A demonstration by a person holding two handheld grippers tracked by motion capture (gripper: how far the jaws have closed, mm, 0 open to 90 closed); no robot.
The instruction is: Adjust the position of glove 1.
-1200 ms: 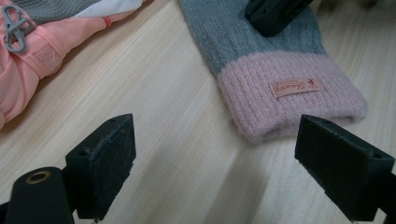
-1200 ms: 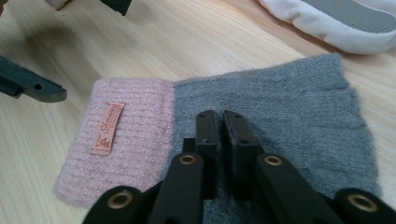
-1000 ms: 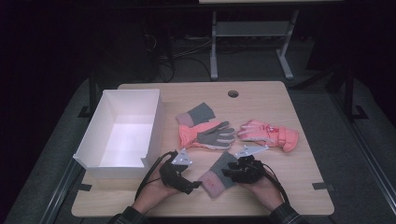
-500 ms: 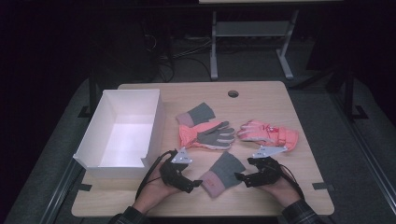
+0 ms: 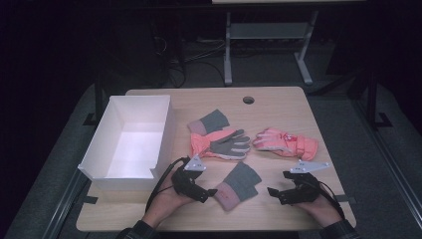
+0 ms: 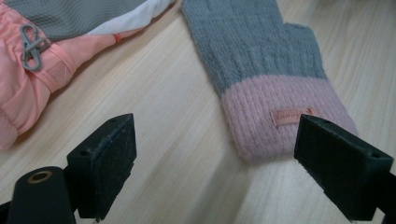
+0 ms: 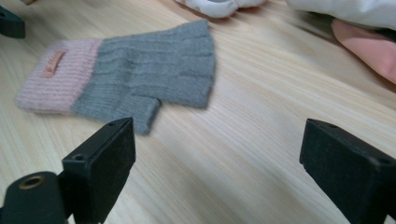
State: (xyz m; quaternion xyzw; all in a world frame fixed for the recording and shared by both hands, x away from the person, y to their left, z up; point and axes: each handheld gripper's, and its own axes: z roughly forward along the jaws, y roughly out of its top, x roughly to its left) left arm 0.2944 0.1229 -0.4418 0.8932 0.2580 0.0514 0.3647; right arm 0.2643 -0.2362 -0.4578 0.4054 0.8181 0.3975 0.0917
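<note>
High view: grey knit glove, pink cuff, lies between two wide-open, empty hand-held grippers.

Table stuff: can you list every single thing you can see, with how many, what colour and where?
table: 1, light wood, centre of the high view.
box: 1, white, open and empty, left side of the table.
knit fingerless gloves: 2, grey with pink cuffs; one near the front edge between the grippers, one farther back, partly under a padded glove.
padded gloves: 2, salmon pink; one with a grey palm at the middle, one to its right.
metal frame: 1, grey, on the dark floor behind the table.
left gripper: 1, black, open, by the near knit glove's pink cuff.
right gripper: 1, black, open, right of that glove.
hands: 2, at the front edge.
</note>
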